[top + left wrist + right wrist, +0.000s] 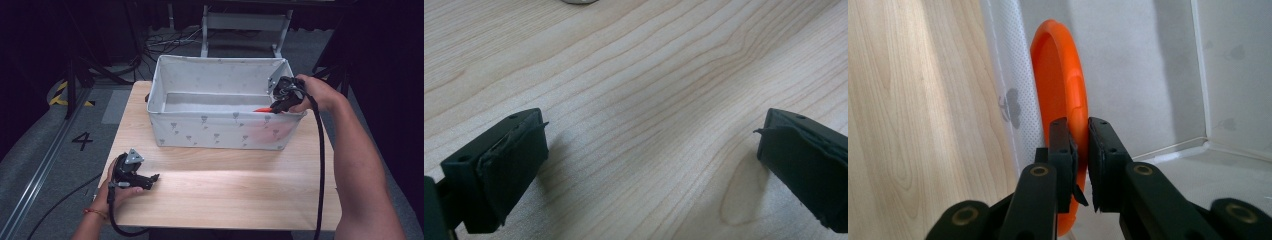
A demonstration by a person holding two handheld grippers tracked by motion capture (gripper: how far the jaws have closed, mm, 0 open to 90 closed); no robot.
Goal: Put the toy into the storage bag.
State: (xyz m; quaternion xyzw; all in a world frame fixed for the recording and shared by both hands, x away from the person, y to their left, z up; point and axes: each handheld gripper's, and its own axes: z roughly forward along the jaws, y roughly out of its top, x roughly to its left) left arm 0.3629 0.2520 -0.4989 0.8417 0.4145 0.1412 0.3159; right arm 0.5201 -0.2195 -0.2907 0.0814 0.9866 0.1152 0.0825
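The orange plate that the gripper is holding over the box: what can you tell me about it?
The orange plate is round, smooth and glossy, apparently plastic, with a raised rim. It is held on edge, its rim pinched between the right gripper jaws. It sits just inside the near wall of the white fabric box, close to that wall. In the high view, a sliver of it peeks above the wall.

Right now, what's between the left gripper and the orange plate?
High view: bare table, then the fabric bin's front wall. The orange plate sits inside, clamped by the right gripper; left gripper is open.
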